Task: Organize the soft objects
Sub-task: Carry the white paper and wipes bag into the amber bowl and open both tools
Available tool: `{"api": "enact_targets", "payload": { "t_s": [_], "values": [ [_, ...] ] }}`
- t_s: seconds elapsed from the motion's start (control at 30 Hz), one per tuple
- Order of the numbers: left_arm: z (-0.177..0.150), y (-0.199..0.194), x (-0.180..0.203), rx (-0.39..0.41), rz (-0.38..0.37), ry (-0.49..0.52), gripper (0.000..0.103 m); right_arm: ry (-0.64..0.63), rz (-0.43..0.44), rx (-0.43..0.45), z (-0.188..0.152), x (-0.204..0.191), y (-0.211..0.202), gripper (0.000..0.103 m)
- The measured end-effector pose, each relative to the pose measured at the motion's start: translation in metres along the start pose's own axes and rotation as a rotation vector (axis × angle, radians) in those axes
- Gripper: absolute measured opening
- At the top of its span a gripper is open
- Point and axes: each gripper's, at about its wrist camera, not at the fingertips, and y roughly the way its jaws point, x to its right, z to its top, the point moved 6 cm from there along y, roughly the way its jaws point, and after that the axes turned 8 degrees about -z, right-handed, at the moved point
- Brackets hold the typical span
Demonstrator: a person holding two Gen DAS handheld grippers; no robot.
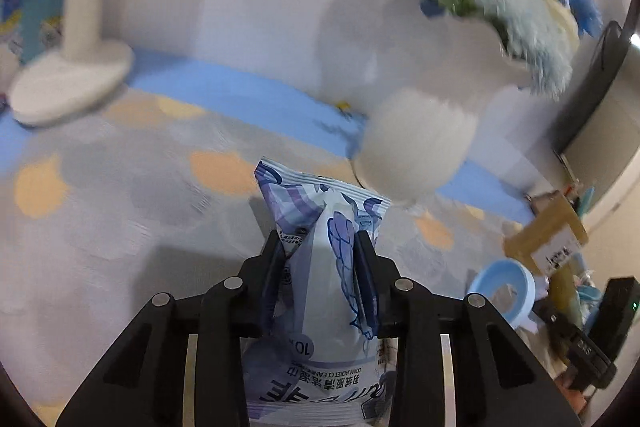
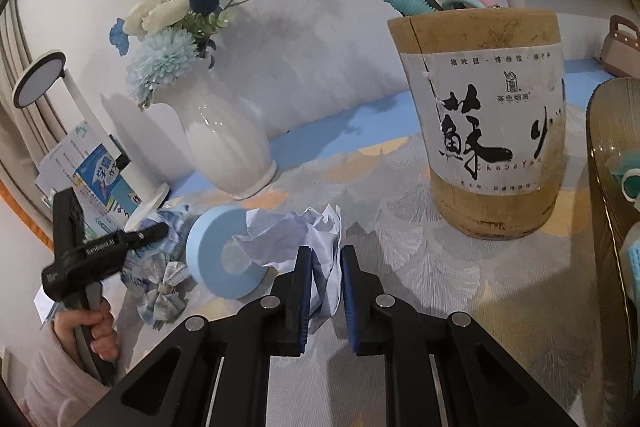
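On my end there's one bamboo pen holder [image 2: 494,123], one white vase [image 2: 226,143], one blue tape roll [image 2: 224,257]. My left gripper [image 1: 320,247] is clamped on the one wipes packet [image 1: 324,267], long axis pointing straight away along the fingers, above the tablecloth [image 1: 120,227]. Right gripper [image 2: 326,281] is pinched nearly closed on the one crumpled paper [image 2: 304,233], touching that roll.

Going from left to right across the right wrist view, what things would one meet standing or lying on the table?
Desk lamp → white vase of flowers → blue tape roll → crumpled paper → bamboo pen holder → amber glass dish.
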Motion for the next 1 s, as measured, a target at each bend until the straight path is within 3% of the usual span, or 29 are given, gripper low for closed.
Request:
{"api": "enact_targets", "payload": {
  "t_s": [0.2, 0.33, 0.6, 0.73, 1.0],
  "values": [
    [0.014, -0.033, -0.002, 0.049, 0.071, -0.002, 0.031, 0.001, 0.009, 0.010, -0.007, 0.000, -0.010, 0.014],
    [-0.002, -0.047, 0.002, 0.035, 0.130, -0.049, 0.031, 0.015, 0.031, 0.017, -0.012, 0.002, -0.019, 0.014],
    [-0.053, -0.059, 0.052, -0.007, 0.093, -0.029, 0.031, 0.037, 0.087, 0.007, -0.037, -0.003, -0.046, 0.014],
    [-0.059, -0.068, 0.080, -0.010, 0.082, 0.029, 0.031, 0.043, 0.164, 0.006, -0.049, -0.009, -0.067, 0.014],
    [-0.064, -0.069, 0.132, -0.041, 0.054, 0.126, 0.031, 0.031, 0.219, 0.085, -0.035, -0.013, -0.116, 0.014]
  ]
}}
